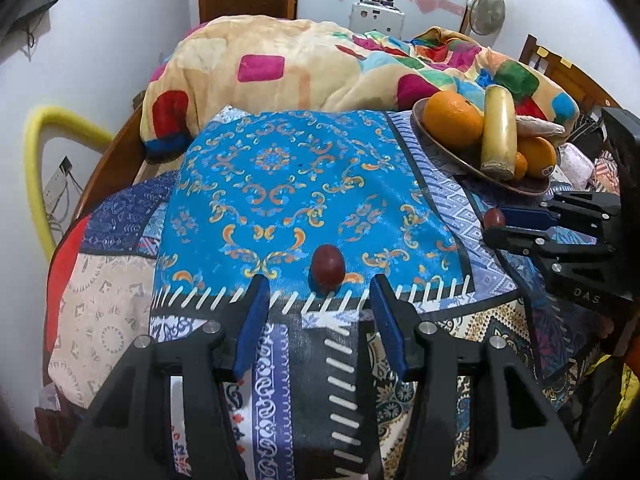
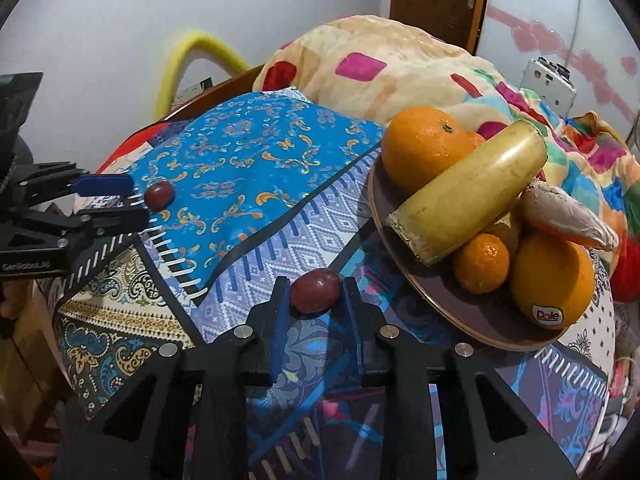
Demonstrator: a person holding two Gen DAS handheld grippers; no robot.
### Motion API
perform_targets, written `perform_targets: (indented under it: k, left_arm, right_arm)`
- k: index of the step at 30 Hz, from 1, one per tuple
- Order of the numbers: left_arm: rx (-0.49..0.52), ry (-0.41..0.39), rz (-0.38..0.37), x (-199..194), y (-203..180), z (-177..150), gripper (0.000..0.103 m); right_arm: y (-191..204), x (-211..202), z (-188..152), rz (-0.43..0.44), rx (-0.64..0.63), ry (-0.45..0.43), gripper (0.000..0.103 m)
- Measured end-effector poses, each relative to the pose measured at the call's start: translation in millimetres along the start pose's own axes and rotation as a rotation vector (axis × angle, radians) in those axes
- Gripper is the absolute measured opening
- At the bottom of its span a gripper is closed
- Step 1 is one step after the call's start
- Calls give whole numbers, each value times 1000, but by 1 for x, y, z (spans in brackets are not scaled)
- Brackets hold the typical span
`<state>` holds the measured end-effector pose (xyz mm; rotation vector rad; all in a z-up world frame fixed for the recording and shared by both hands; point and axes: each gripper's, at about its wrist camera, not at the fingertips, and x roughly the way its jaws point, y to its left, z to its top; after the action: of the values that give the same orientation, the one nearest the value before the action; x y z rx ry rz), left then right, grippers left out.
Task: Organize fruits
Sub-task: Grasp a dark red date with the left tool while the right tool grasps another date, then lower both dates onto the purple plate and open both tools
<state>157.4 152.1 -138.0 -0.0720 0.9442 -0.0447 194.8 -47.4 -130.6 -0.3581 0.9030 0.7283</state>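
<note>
Patterned bedcloth (image 1: 280, 184), plate (image 2: 440, 300) rim hidden by fruit; right claw (image 2: 316, 292) half-covering plum (image 2: 314, 290)

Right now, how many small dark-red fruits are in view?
2. One dark-red fruit sits between the right gripper fingers; the other lies on the blue cloth just ahead of the open left gripper. The plate pile may hide more.

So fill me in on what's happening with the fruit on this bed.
A person is working two handheld grippers over a patterned bedspread. The right gripper has its jaws shut on a small dark red fruit beside the brown plate, which already holds oranges and a banana piece. The left gripper is open, its jaws either side of a second red fruit lying on the blue cloth, not yet gripped.
</note>
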Motion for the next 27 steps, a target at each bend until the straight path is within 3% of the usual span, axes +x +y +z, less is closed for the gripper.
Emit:
perform_targets:
  k: [4, 11, 16, 27]
  left_arm:
    - [28, -8, 1, 4, -7, 5, 46]
    - [43, 6, 57, 16, -11, 10, 30]
    - [16, -7, 46, 14, -7, 4, 18]
    - [35, -41, 1, -6, -33, 16, 17]
  right_arm:
    - [-5, -13, -7, 18, 16, -25, 23]
    - [-24, -34, -22, 14, 57, -47, 23]
    - [-40, -50, -33, -15, 85, -71, 24]
    - [-88, -79, -38, -101, 185, -139, 24]
